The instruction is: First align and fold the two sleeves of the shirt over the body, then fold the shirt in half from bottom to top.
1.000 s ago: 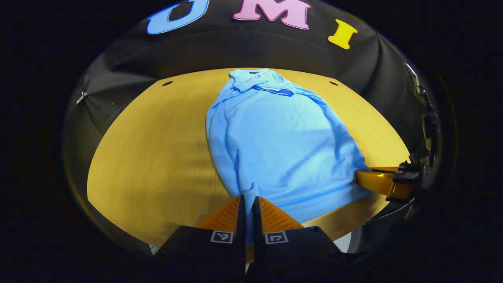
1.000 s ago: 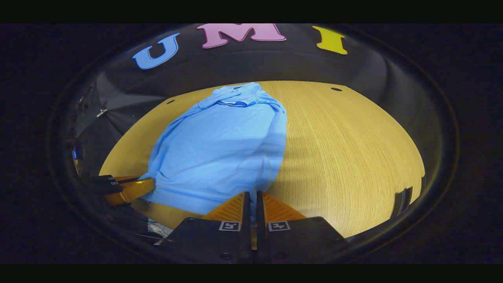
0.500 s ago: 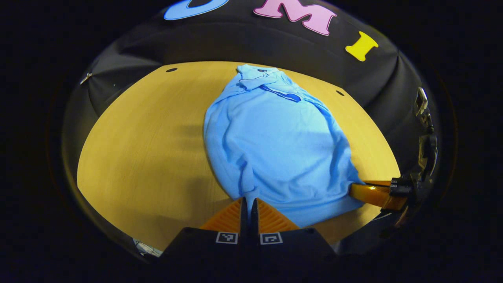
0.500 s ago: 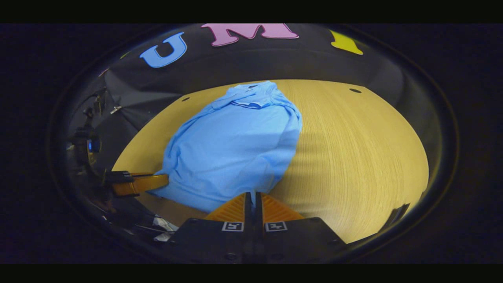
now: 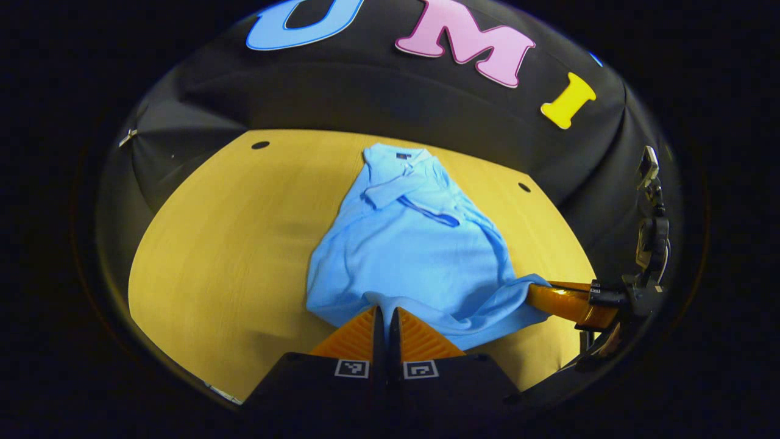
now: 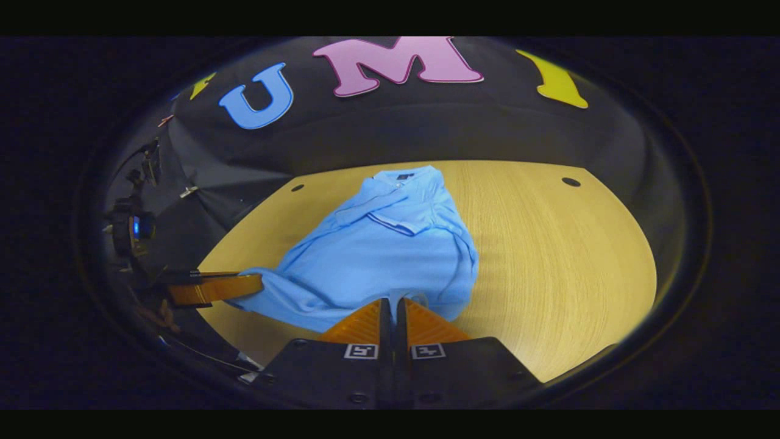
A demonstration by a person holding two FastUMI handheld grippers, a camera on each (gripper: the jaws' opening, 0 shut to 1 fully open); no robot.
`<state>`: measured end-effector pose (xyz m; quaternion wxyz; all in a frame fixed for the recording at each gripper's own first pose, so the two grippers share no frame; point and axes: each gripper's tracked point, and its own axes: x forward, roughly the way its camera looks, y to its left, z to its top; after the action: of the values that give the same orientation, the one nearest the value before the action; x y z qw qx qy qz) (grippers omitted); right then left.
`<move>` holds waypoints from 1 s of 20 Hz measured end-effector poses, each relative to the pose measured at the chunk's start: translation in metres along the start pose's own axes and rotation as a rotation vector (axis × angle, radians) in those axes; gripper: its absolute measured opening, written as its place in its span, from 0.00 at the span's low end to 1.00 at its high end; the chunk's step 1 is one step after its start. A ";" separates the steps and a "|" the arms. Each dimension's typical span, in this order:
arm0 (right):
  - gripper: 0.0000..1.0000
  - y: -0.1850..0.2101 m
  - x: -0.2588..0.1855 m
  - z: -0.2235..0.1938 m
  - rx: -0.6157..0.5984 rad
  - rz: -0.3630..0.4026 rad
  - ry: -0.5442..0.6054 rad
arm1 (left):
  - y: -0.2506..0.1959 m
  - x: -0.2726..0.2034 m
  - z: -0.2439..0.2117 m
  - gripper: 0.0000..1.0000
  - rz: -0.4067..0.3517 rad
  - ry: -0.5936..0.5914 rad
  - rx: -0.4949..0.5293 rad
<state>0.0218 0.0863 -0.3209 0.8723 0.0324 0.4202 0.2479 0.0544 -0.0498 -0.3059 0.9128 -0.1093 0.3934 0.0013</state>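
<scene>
Grippers (image 5: 382, 312) (image 6: 393, 303) both apparently pinch shirt (image 5: 420, 256) hem, fingers closed

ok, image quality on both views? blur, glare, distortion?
Left gripper view: sharp on the shirt, strong fisheye bowing of the table edge, rim dim, right gripper near the edge warped. Right gripper view: shirt crisp, table grain curved, left gripper in the dark margin, a blue light glows there; no glare on the cloth.
</scene>
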 end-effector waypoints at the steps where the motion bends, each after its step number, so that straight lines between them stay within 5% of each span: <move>1: 0.05 -0.003 0.004 0.014 -0.012 -0.001 -0.021 | -0.002 0.004 0.014 0.06 -0.006 -0.025 0.003; 8: 0.05 -0.029 0.061 0.140 -0.032 -0.013 -0.236 | -0.008 0.058 0.146 0.06 -0.035 -0.215 -0.008; 12: 0.05 -0.054 0.096 0.183 -0.005 -0.043 -0.290 | -0.006 0.097 0.189 0.06 -0.063 -0.256 -0.054; 20: 0.00 -0.075 0.181 0.243 -0.039 -0.060 -0.318 | 0.007 0.179 0.267 0.06 -0.033 -0.300 0.066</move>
<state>0.3287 0.1405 -0.3139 0.9353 0.0420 0.2725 0.2217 0.3693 -0.0047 -0.2578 0.9644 -0.0845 0.2505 -0.0102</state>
